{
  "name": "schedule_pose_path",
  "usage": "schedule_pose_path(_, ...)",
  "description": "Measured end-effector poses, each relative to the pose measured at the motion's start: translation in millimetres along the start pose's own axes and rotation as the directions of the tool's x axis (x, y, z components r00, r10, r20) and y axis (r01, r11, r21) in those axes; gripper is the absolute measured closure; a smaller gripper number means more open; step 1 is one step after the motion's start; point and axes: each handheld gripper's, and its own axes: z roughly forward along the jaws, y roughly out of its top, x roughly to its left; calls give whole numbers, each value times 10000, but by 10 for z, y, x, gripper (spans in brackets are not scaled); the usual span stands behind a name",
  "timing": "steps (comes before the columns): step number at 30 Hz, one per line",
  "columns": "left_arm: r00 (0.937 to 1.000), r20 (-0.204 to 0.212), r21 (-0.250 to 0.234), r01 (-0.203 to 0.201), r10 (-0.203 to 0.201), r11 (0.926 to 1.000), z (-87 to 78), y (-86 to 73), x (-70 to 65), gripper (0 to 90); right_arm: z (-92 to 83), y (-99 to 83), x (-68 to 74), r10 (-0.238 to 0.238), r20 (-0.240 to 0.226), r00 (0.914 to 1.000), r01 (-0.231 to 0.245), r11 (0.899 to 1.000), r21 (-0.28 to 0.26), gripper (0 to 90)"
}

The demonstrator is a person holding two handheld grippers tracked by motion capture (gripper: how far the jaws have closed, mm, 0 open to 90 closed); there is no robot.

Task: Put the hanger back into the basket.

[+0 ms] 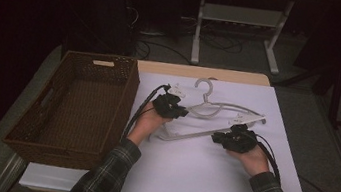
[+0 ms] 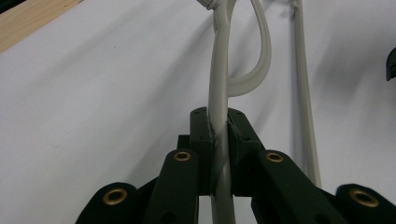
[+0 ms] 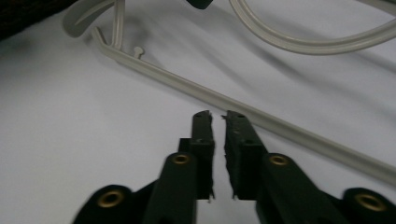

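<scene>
Gripping the white hanger (image 2: pixel 219 93) on the worktop (image 1: pixel 197 175), left tongs (image 2: pixel 219 140) clamped on its arm, right tongs (image 3: pixel 218 135) nearly closed, empty, beside its lower bar; wicker basket (image 1: pixel 123 94) empty, transfer apparently pending.

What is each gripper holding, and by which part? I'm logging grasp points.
The left gripper clamps the hanger on its curved arm. The right gripper, shut, holds nothing.

— What is the hanger (image 1: pixel 216 113) made of?
— Pale plastic, smooth with a slight sheen. The basket (image 1: pixel 76 108) is brown wicker, rough and matt.
— The bench (image 1: pixel 202 72)?
— Light wood at the edge, under a matt white sheet (image 1: pixel 198 170).
— The left gripper (image 2: pixel 219 126)?
— Matt black plastic, brass-coloured rivets.
</scene>
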Motion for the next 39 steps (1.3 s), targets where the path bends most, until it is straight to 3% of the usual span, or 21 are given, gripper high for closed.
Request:
schedule_pose_path(6, 9981, -72, -308, 615, -617, 9976, -116, 44, -20, 832, -75, -26, 46, 74, -41, 10000, -75, 9998, -165, 411)
schedule_pose_path(9, 9956, 3, -736, 933, -936, 9929, -201, 91, -37, 832, -120, -58, 71, -101, 145, 9998, 105, 9996, -280, 329)
schedule_pose_path(13, 9921, 48, -1061, 1248, -1250, 9865, -328, 174, -68, 832, -197, -145, 91, -12, 354, 9994, 28, 9990, -446, 291)
schedule_pose_path(23, 9901, -367, -1115, 1304, -1352, 9852, -724, 457, -209, 831, -335, -290, 122, 20, 688, 9976, 41, 9961, -887, 238)
schedule_pose_path(31, 9906, -627, -1151, 1141, -1219, 9868, -1115, 622, -198, 831, -308, -284, 127, -3, 799, 9968, 72, 9963, -860, 206)
schedule_pose_path(39, 9880, -812, -1168, 1212, -1311, 9857, -1468, 618, -105, 831, -308, -276, 125, 75, 819, 9966, 14, 9942, -1077, 146)
